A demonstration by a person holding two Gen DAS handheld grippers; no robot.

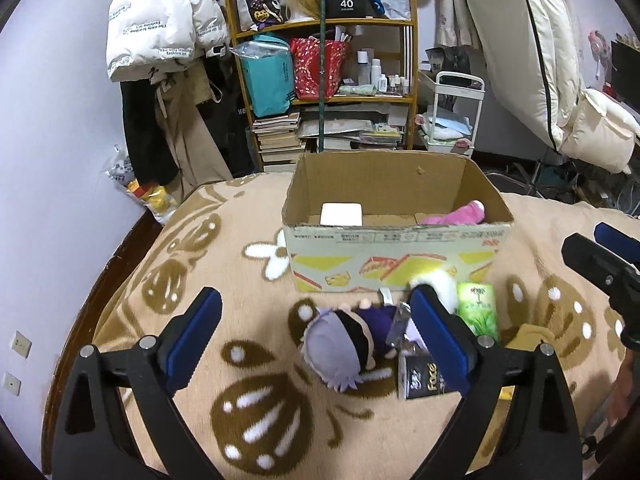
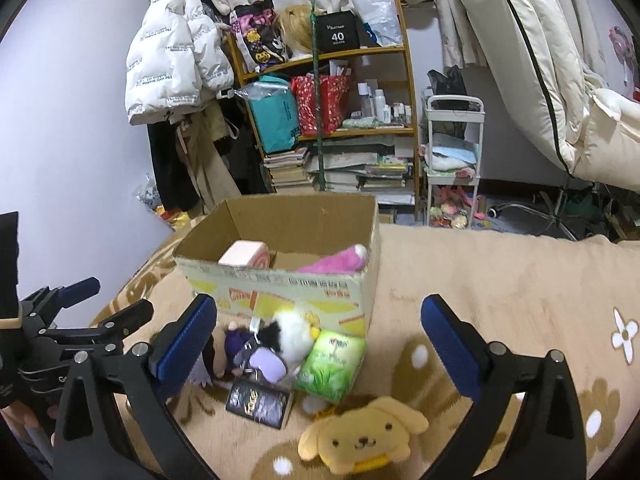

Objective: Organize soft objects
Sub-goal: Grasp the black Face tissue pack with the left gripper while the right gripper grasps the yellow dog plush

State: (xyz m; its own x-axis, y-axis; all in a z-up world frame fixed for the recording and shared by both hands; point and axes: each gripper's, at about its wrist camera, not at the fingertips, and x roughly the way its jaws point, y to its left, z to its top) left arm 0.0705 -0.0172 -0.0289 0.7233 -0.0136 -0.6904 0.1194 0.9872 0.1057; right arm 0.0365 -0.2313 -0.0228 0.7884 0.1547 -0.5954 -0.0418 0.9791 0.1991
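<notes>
With both grippers, left gripper [image 1: 316, 330] and right gripper [image 2: 320, 330], jaws wide and empty, next comes picking the near yellow plush dog [image 2: 362, 438] for the far open cardboard box [image 2: 280, 284].

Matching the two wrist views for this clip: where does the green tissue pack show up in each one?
Left wrist view: the green tissue pack sits lower right of centre, just right of the left gripper's right finger, in front of the cardboard box.
Right wrist view: the green tissue pack sits near centre, below the box's front wall, above the yellow dog plush.
Shared landmark: the cardboard box.
</notes>
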